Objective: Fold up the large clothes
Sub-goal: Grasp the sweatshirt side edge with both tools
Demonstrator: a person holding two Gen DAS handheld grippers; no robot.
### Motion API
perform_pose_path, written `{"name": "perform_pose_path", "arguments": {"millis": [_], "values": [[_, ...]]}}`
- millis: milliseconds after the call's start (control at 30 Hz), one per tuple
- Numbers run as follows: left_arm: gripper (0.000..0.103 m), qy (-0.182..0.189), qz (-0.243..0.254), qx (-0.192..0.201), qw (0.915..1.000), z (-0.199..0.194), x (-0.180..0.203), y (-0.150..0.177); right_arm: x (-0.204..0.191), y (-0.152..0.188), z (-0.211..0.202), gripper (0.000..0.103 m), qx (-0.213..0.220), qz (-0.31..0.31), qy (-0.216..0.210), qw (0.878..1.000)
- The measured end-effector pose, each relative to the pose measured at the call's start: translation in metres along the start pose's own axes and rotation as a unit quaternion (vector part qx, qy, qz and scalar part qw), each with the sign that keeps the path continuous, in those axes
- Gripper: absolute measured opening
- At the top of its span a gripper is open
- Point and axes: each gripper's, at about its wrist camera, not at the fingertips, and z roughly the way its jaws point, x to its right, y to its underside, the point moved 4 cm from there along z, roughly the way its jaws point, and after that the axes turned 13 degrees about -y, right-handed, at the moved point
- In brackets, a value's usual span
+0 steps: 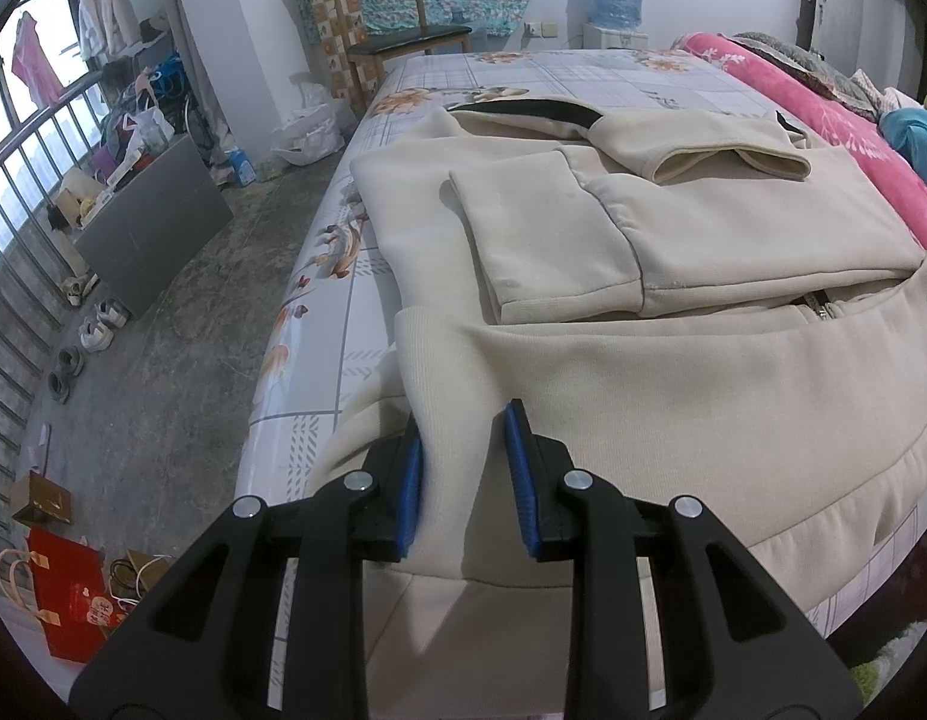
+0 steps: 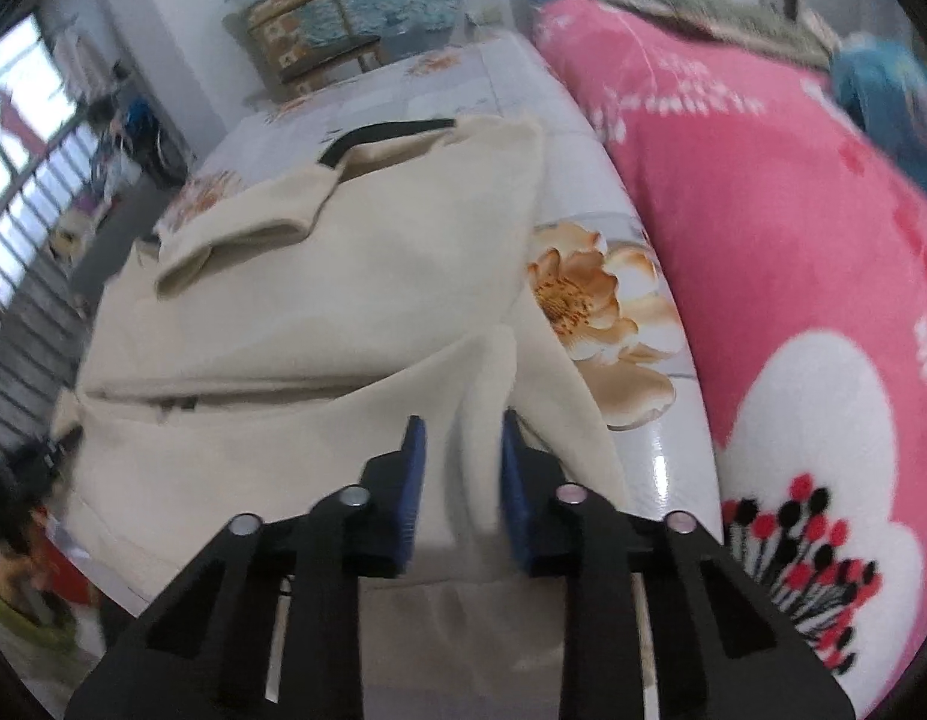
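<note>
A large cream zip-up jacket lies across the bed with both sleeves folded over its body and a black-lined collar at the far end. My left gripper is shut on a raised fold of the jacket's ribbed hem at its near left corner. In the right wrist view the same jacket spreads away from me, and my right gripper is shut on a bunched fold at its near right corner. The zipper shows where the lifted near part meets the flat part.
The bed sheet is white with orange flowers. A pink flowered blanket lies along the bed's right side. On the left are the floor with shoes, bags and a grey board, and a wooden chair stands beyond the bed.
</note>
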Motion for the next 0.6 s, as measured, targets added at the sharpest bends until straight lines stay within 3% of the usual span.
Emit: {"name": "perform_pose_path", "arguments": {"millis": [100, 233, 467, 600], "values": [[0.026, 0.000, 0.001, 0.000, 1.0000, 0.000, 0.000, 0.000, -0.009, 0.002, -0.002, 0.021, 0.004, -0.029, 0.021, 0.999], [0.026, -0.001, 0.002, -0.001, 1.0000, 0.000, 0.000, 0.000, 0.004, 0.004, 0.012, 0.022, -0.007, -0.010, 0.055, 0.998], [0.026, -0.008, 0.007, -0.003, 0.9999, 0.001, 0.002, 0.000, -0.019, 0.012, 0.005, 0.021, 0.011, -0.073, 0.079, 0.994], [0.026, -0.012, 0.008, -0.002, 0.9999, 0.001, 0.005, -0.001, -0.012, 0.016, 0.011, 0.020, 0.007, -0.069, 0.094, 0.993]]}}
